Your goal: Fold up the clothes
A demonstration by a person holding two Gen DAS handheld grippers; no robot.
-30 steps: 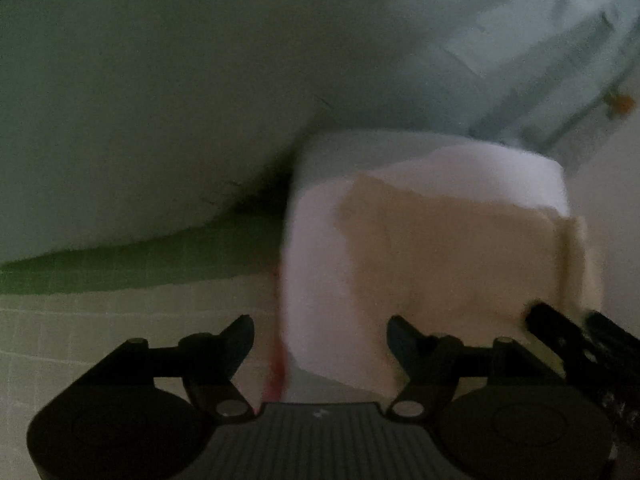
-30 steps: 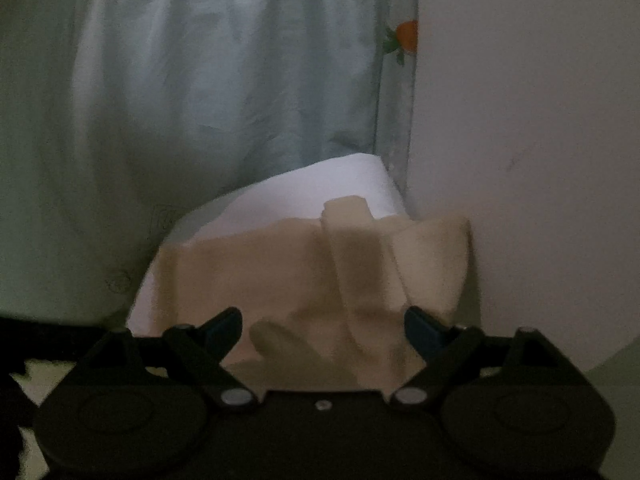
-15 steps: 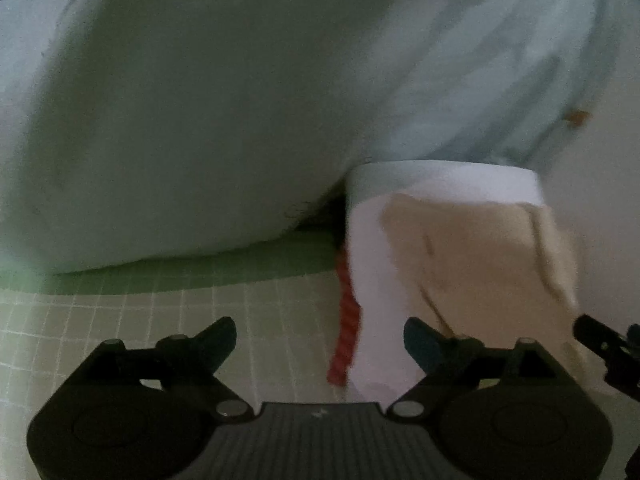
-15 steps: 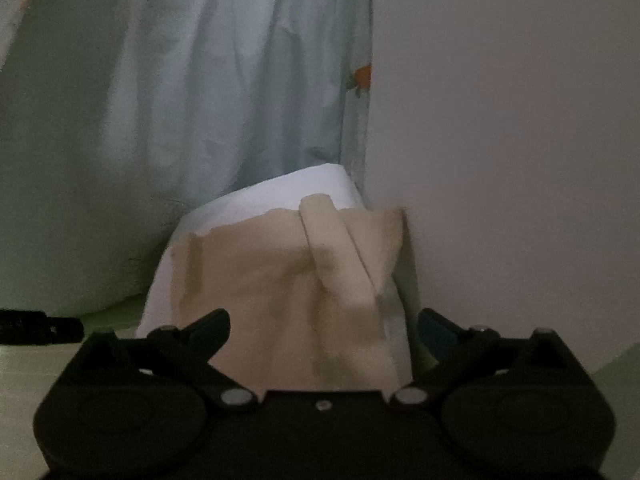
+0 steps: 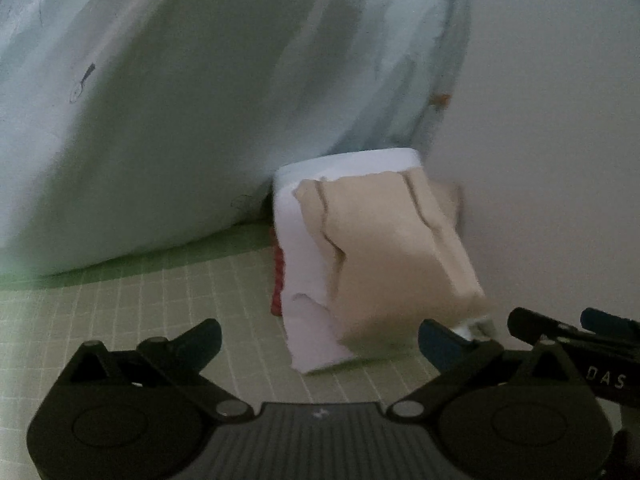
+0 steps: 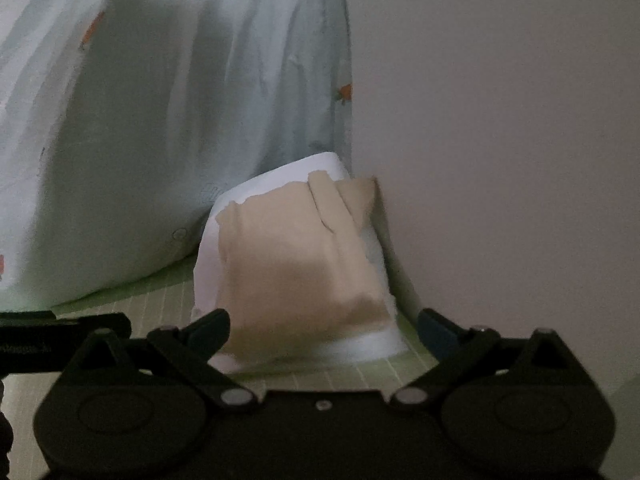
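Observation:
A folded beige garment (image 5: 384, 256) lies on top of a stack of folded clothes, over a white piece (image 5: 304, 320) and a red one (image 5: 277, 280) at the stack's left edge. The stack sits on a green grid mat (image 5: 160, 320). My left gripper (image 5: 320, 340) is open and empty, just short of the stack's near edge. In the right wrist view the beige garment (image 6: 296, 264) and white piece (image 6: 360, 346) sit straight ahead; my right gripper (image 6: 324, 334) is open and empty. The right gripper shows in the left wrist view (image 5: 576, 336) at the right edge.
A large pale blue printed cloth (image 5: 180, 112) rises behind and left of the stack; it also shows in the right wrist view (image 6: 160, 120). A plain wall (image 6: 500, 140) stands close on the stack's right. The green mat (image 6: 352, 376) lies under both grippers.
Both grippers have drawn back from the stack, so it looks smaller and farther. The beige garment stays lying on top of the stack.

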